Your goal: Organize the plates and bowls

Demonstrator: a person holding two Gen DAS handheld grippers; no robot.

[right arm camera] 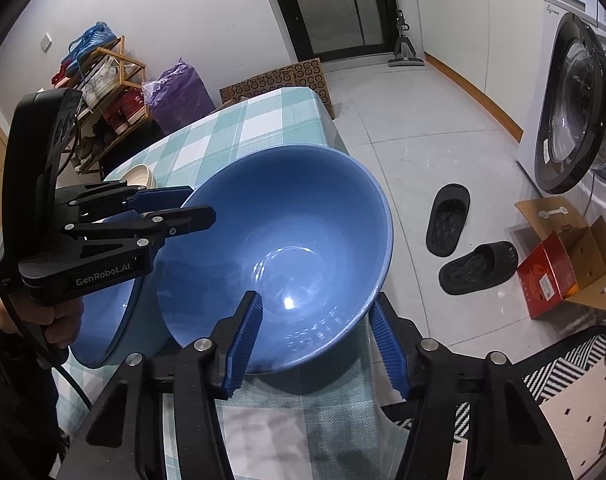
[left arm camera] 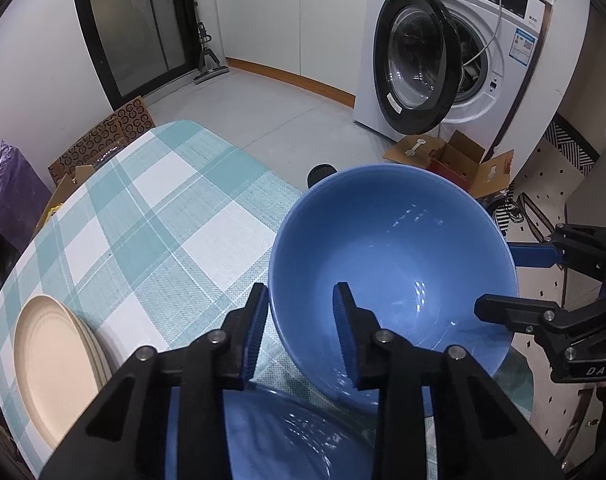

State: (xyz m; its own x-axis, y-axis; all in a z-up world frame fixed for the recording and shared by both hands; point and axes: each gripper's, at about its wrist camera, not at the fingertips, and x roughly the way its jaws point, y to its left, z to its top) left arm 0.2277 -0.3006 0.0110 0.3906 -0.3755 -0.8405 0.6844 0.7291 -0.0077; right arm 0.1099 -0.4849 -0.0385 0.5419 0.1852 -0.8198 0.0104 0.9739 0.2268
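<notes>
Blue bowl (left arm camera: pixel 391 264) sits at the table (left arm camera: pixel 151 216) edge, and my left tongs (left arm camera: pixel 301 312) straddle its rim, narrow, pads not clearly pinching yet. I should squeeze evenly. From the right side, my right tongs (right arm camera: pixel 317 324) straddle the near rim, half wide; lift both together, level.

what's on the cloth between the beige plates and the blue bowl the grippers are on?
Nothing: in the left wrist view only bare checked tablecloth runs from the beige plates to the blue bowl.
</notes>
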